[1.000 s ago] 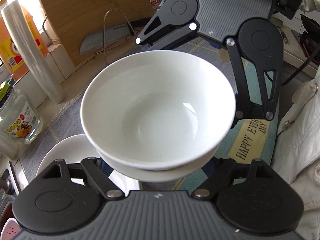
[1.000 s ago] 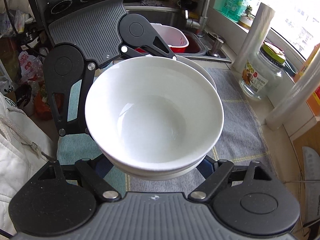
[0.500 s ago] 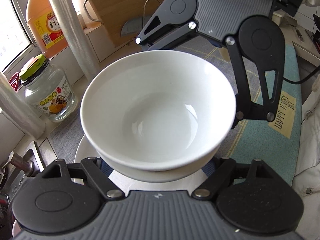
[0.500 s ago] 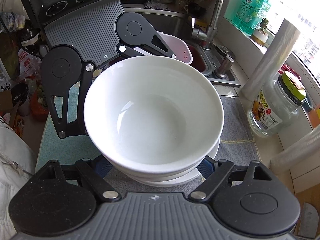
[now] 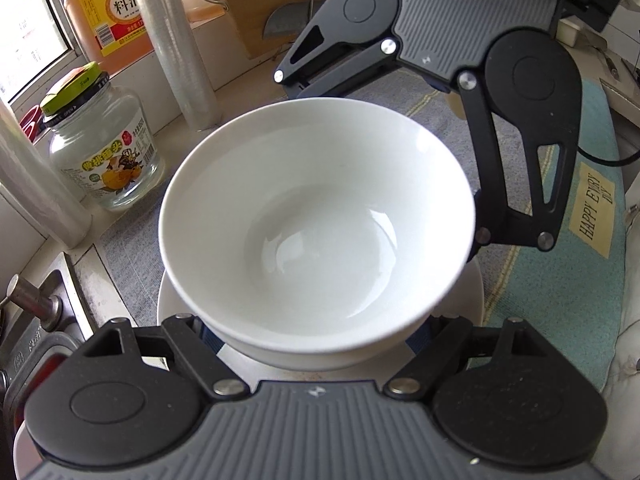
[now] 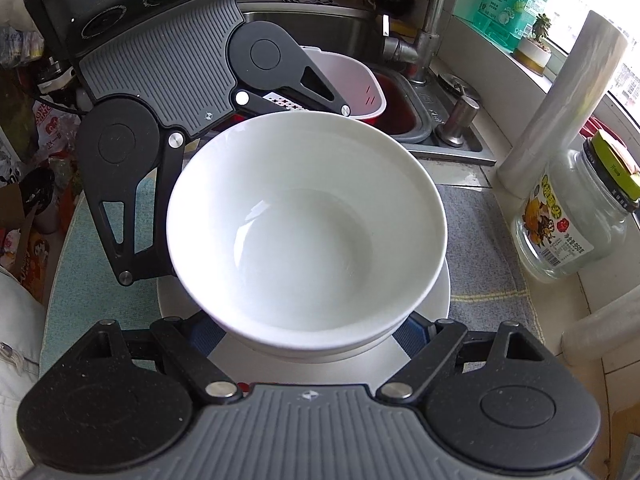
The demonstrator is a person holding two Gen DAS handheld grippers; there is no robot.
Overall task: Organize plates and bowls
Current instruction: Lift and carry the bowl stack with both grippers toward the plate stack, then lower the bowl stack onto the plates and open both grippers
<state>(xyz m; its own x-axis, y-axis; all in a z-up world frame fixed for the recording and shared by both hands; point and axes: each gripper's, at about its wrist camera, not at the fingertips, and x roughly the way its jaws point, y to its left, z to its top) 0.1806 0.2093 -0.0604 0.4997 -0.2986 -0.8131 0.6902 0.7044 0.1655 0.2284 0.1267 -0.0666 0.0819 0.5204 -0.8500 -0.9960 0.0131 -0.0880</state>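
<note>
Two nested white bowls [image 5: 316, 224] [image 6: 304, 232] hang between both grippers, just above a white plate [image 5: 472, 292] [image 6: 438, 296] that lies on the grey mat. My left gripper [image 5: 316, 340] grips the stack low on the near side, its blue pads against the lower bowl. My right gripper [image 6: 312, 332] grips it the same way from the opposite side. The right gripper's black fingers [image 5: 520, 184] show across the bowl in the left wrist view. I cannot tell whether the stack touches the plate.
A glass jar [image 5: 104, 148] [image 6: 576, 224], cling-film rolls [image 5: 180, 48] [image 6: 560, 100] and an orange bottle [image 5: 108, 8] stand along the window side. The sink [image 6: 404, 116] holds a pink strainer [image 6: 352, 84]. A teal mat [image 5: 560, 288] lies at the counter's front.
Both grippers carried the bowl stack sideways toward the sink end and slightly down. The plate, earlier off to one side, now lies right beneath the bowls.
</note>
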